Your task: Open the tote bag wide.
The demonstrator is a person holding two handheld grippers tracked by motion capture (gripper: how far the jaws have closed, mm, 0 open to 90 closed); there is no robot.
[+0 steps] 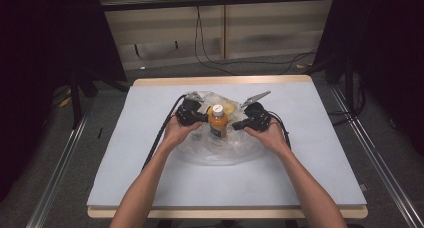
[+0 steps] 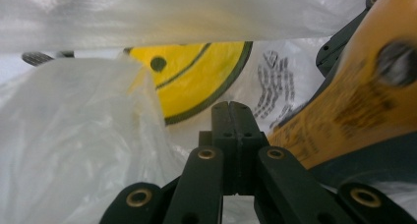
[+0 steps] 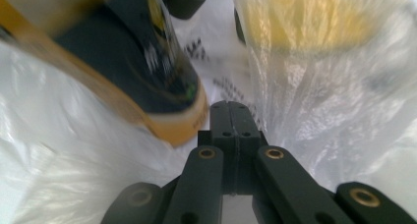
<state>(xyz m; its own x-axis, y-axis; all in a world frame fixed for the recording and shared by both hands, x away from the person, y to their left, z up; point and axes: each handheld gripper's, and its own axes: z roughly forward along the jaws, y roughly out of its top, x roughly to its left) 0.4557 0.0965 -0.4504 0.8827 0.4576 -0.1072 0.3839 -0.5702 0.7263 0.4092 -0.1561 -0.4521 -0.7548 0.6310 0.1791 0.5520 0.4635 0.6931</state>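
Observation:
An orange drink bottle (image 1: 218,123) with a white cap stands upright in a crumpled clear plastic bag (image 1: 220,155) at the middle of the table. The bag carries a yellow smiley print (image 2: 196,81). My left gripper (image 1: 202,117) is close against the bottle's left side and my right gripper (image 1: 236,124) against its right. In the left gripper view the left gripper (image 2: 231,106) is shut, with the bottle (image 2: 359,101) to its right. In the right gripper view the right gripper (image 3: 229,105) is shut beside the bottle's base (image 3: 147,52). No film shows between either pair of jaws.
A pale blue mat (image 1: 150,138) covers the wooden table (image 1: 225,81). A grey three-cornered plate (image 1: 256,97) sticks up from the right gripper. Black cables (image 1: 162,130) trail toward the person. Bag film (image 3: 334,101) crowds around both grippers.

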